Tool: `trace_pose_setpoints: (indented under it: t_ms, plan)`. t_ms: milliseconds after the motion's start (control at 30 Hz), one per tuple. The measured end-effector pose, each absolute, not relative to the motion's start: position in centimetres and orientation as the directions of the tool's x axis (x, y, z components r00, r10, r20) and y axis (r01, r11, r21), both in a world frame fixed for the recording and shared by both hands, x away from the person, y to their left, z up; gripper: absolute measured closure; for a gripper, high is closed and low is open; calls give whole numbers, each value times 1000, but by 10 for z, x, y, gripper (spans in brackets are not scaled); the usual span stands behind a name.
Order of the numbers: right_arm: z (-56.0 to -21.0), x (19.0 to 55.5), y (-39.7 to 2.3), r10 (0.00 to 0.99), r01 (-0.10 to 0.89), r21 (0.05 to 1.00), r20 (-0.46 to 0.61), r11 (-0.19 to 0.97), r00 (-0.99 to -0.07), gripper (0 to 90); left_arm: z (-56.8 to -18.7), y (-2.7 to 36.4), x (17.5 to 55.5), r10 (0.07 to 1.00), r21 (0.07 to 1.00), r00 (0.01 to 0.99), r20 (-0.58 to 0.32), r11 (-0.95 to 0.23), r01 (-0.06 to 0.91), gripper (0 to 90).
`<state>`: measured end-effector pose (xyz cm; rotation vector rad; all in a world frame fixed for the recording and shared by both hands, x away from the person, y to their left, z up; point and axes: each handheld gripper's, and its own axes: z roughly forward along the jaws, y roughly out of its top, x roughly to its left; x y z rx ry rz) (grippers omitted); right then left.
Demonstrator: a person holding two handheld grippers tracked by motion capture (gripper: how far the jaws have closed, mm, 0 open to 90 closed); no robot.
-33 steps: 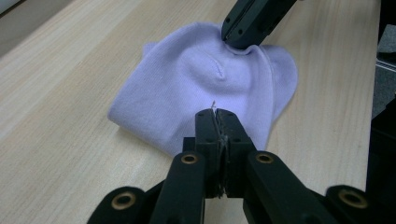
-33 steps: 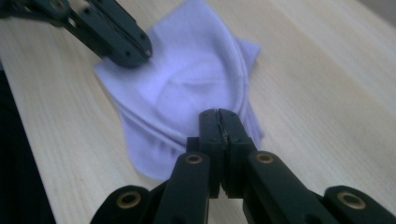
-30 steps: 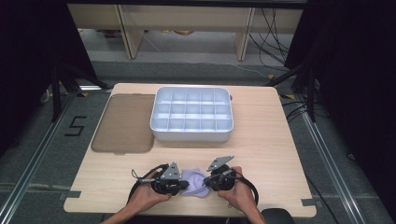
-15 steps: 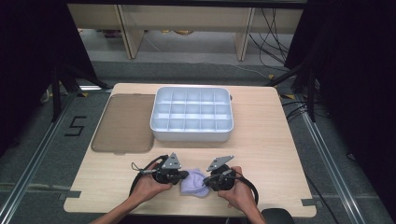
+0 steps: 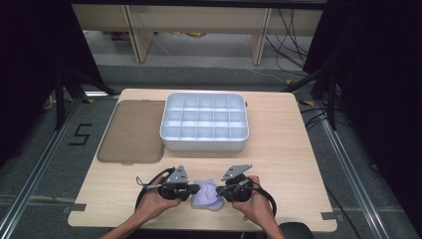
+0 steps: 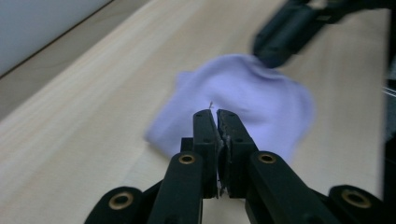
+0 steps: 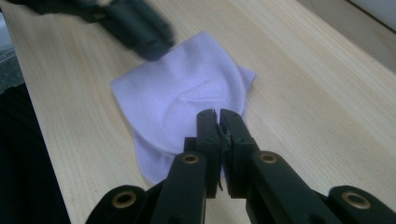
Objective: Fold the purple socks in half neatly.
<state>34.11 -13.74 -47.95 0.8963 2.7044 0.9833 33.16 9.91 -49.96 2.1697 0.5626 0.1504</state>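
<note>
A small lavender cloth (image 5: 208, 195) lies rumpled on the wooden table (image 5: 283, 159) near its front edge, between my two grippers. My left gripper (image 5: 197, 189) points at it from the left and my right gripper (image 5: 220, 191) from the right. In the left gripper view the cloth (image 6: 252, 88) sits just beyond the shut left gripper (image 6: 213, 113), with the right gripper (image 6: 285, 35) at its far corner. In the right gripper view the shut right gripper (image 7: 217, 112) hangs over the cloth (image 7: 187, 88), and the left gripper (image 7: 140, 25) is at the far edge. I see nothing pinched between either pair of jaws.
A white tray (image 5: 204, 143) divided into several compartments stands at the table's middle back. A flat brown lid or mat (image 5: 132, 132) lies to its left. Cables loop from both grippers by the hands. Bare wood stretches to the right of the tray.
The two grippers have drawn slightly apart, and more of the cloth shows flat on the table between them. The hands have hardly shifted otherwise.
</note>
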Motion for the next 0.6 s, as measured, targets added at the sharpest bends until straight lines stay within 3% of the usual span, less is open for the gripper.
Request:
trace_pose_setpoints:
  t_ms: [133, 333, 400, 600]
  plan:
    - [-477, 340, -135, 572, 491, 624, 83, 609, -816, 874, -513, 96, 320, 431, 754, 898, -89, -560, 343, 859]
    - [-471, 338, -132, 546, 453, 653, 71, 607, -835, 870, -493, 112, 323, 451, 787, 889, -78, -520, 333, 817]
    - [-470, 338, -131, 545, 449, 669, 78, 592, -835, 871, -494, 122, 324, 485, 783, 868, -109, -496, 376, 754]
    - [-480, 334, -122, 515, 460, 602, 92, 653, -852, 870, -500, 139, 324, 549, 763, 808, -213, -423, 489, 581]
